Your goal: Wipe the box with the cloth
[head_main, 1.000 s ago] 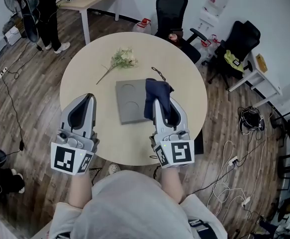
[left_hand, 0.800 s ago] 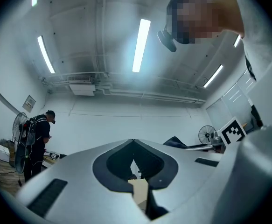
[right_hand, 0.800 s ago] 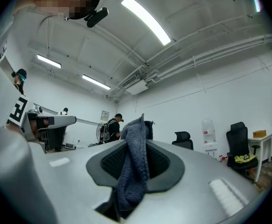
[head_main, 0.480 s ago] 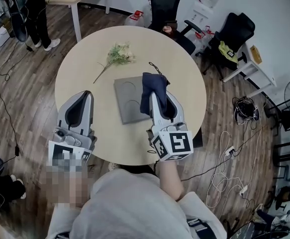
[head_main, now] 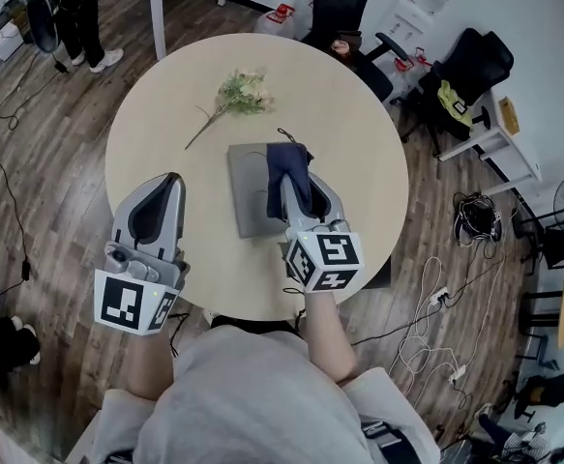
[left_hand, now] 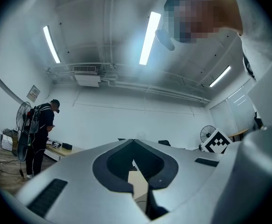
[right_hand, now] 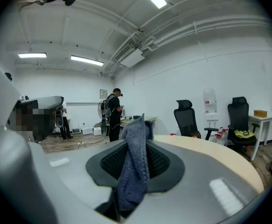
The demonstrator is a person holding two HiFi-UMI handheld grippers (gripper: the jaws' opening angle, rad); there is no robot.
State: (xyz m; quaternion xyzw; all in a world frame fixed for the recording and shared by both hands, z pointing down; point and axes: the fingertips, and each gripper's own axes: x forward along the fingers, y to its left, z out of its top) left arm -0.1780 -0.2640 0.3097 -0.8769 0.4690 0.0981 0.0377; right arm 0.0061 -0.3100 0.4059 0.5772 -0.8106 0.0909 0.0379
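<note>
On head view: rt gripper (head_main: 295, 184) hangs dark cloth (head_main: 286, 162) over grey box (head_main: 248, 199), mid-table (head_main: 165, 114); wiping prob. barely begun, most of lid left. Left gripper view: left gripper (left_hand: 135, 146) jaws together, empty. Right gripper view: jaws clamped on cloth.

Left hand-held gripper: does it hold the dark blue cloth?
No, the right hand-held gripper clamps the cloth; the left hand-held gripper holds nothing.
</note>
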